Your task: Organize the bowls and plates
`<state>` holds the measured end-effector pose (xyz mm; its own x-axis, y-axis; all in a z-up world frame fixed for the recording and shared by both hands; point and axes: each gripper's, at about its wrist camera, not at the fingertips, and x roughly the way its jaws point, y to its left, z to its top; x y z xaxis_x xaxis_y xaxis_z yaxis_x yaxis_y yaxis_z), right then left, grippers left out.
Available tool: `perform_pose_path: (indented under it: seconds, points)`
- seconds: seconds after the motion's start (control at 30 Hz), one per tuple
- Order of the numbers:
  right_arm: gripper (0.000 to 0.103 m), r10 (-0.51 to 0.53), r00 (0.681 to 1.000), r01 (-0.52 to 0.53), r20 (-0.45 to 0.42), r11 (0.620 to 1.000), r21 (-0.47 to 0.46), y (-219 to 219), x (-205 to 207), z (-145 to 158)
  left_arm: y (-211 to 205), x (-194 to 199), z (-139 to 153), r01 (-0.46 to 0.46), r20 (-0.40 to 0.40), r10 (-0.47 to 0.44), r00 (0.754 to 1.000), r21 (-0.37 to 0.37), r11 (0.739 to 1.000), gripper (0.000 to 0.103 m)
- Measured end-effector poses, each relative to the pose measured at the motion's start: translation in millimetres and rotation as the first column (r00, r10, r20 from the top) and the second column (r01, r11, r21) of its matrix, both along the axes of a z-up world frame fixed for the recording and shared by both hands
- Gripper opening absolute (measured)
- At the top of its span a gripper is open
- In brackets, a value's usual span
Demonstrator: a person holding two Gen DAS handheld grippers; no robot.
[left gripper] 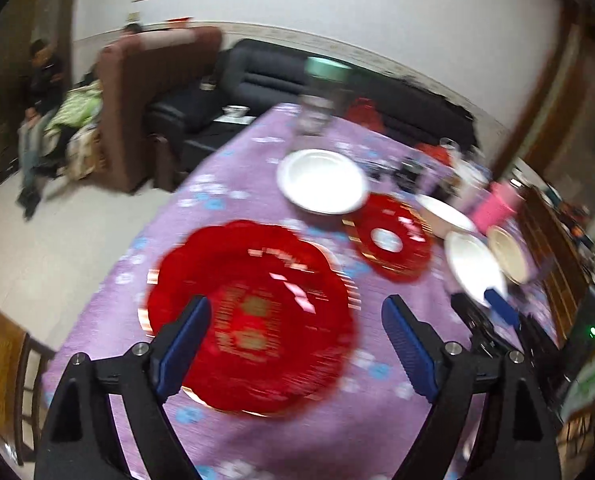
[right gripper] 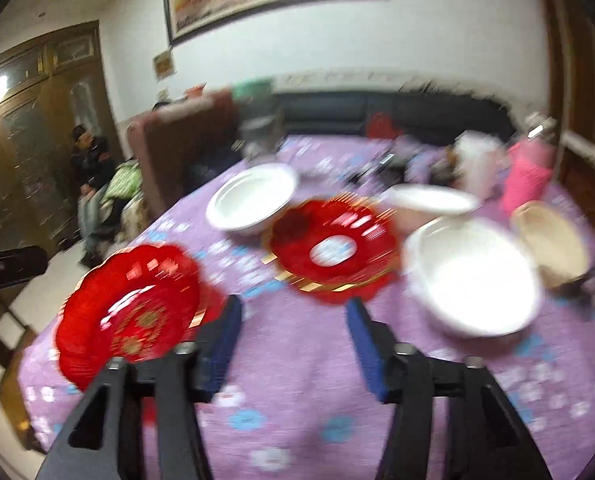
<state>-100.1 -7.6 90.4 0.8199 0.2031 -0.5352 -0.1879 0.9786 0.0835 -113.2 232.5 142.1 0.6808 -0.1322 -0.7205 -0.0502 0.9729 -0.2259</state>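
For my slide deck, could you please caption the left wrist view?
Open left claw above a large red plate on the purple tablecloth, white plate beyond.

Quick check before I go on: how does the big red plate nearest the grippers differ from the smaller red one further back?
The big red plate is clearly wider than the small red plate. The big one has a solid red centre with gold motifs; the small one's centre shows a pale patch. The big one lies near the table's left edge, the small one mid-table beside the white bowl. Both are scalloped, glossy red with gold trim, resting flat on the purple tablecloth.
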Motion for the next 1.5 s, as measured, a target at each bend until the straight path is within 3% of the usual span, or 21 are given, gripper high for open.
perform_pose_path:
  seconds: [0.1, 0.27, 0.53, 0.77, 1.07, 1.3, 1.5]
  points:
    - [0.083, -0.068, 0.997, 0.067, 0.041, 0.997, 0.022, -30, -5, 8, -26, 3, 3, 0.068, -0.025, -0.069, 0.997, -0.032, 0.997, 0.087]
    - [0.083, -0.148, 0.989, 0.147, 0.003, 0.986, 0.072, -74, 4, 7, -46, 15, -4, 0.101, -0.069, -0.103, 0.992, -0.031, 0.994, 0.087]
    - [0.083, -0.135, 0.987, 0.145, -0.087, 0.982, 0.123, -88, 30, -9, -21, 48, -12, 0.017, -0.082, -0.02, 0.996, -0.039, 0.999, 0.087]
    - [0.083, -0.085, 0.991, 0.099, -0.1, 0.984, 0.15, -80, 58, -6, 14, 98, -15, -0.069, -0.09, 0.062, 0.994, -0.08, 0.994, 0.087]
    - [0.083, 0.099, 0.97, -0.046, -0.223, 0.972, 0.232, -34, 147, 1, 40, 193, -28, -0.123, -0.121, 0.109, 0.987, -0.108, 0.987, 0.087]
    - [0.083, 0.187, 0.935, -0.134, -0.303, 0.973, 0.187, 25, 217, -10, 46, 254, -72, -0.146, -0.223, 0.119, 0.967, -0.106, 0.984, 0.087]
    - [0.077, 0.211, 0.916, -0.194, -0.342, 0.977, 0.086, 61, 254, -22, 46, 279, -90, -0.138, -0.237, 0.107, 0.966, -0.117, 0.984, 0.086]
